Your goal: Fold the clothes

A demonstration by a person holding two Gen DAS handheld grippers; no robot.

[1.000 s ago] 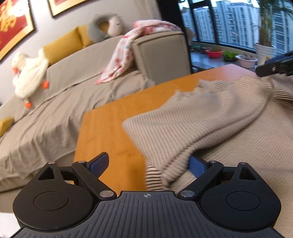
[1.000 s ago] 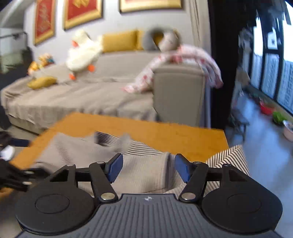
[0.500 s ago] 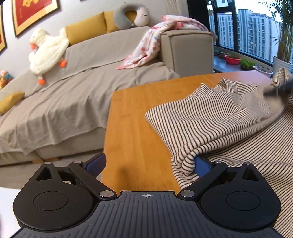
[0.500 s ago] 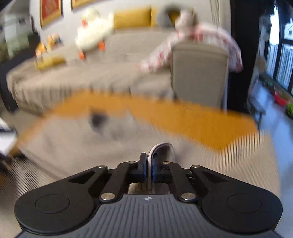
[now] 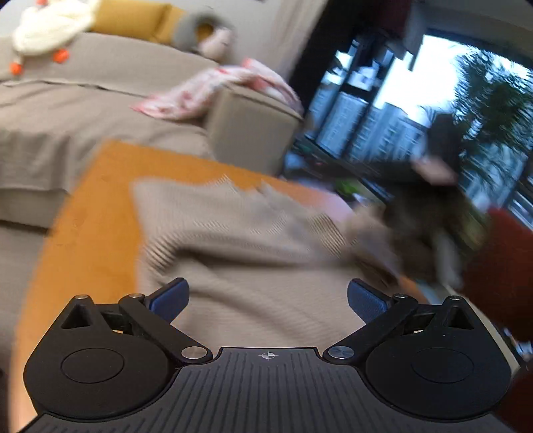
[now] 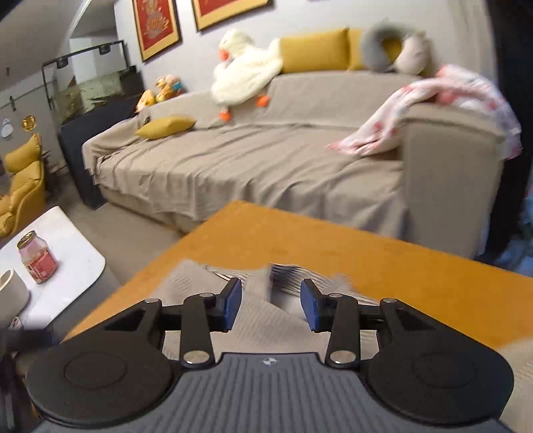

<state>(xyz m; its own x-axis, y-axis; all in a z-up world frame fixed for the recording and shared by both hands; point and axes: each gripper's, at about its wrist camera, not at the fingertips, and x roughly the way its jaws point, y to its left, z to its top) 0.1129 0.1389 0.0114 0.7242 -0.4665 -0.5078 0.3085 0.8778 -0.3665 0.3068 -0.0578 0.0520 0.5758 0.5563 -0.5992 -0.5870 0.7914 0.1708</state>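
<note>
Left wrist view first: our left gripper [image 5: 265, 298] stands with its jaws spread as wide as they go, having just eased a little further apart, and nothing is pinched between the blue pads [image 5: 168, 298]. The striped sweater [image 5: 240, 239] lies on the orange table [image 5: 96, 213] directly under and ahead of us, its fabric passing beneath the gap between the pads without being pressed by either. The picture is heavily smeared, so we cannot make out the stripes clearly or tell how the cloth is folded. Off to the right a dark blurred shape [image 5: 429, 213] hangs over the far edge of the sweater; we cannot tell for certain what it is. Beyond the table we see the beige sofa [image 5: 100, 110] with a pink patterned blanket [image 5: 213, 93] draped over its armrest, and a white plush duck [image 5: 50, 26] at the top left.

Right wrist view: our right gripper [image 6: 270, 304] has its jaws partly apart, having just been opening, and the pads [image 6: 230, 304] do not press on anything. The sweater [image 6: 253, 319] lies on the table [image 6: 383, 263] below them, a raised ridge of striped cloth showing in the gap, free of both pads. Behind the table stands the sofa [image 6: 233, 166] with the duck [image 6: 246, 73], a yellow cushion [image 6: 166, 128] and the blanket [image 6: 416, 110]. At the left a white side table [image 6: 80, 253] carries a jar [image 6: 36, 258].
</note>
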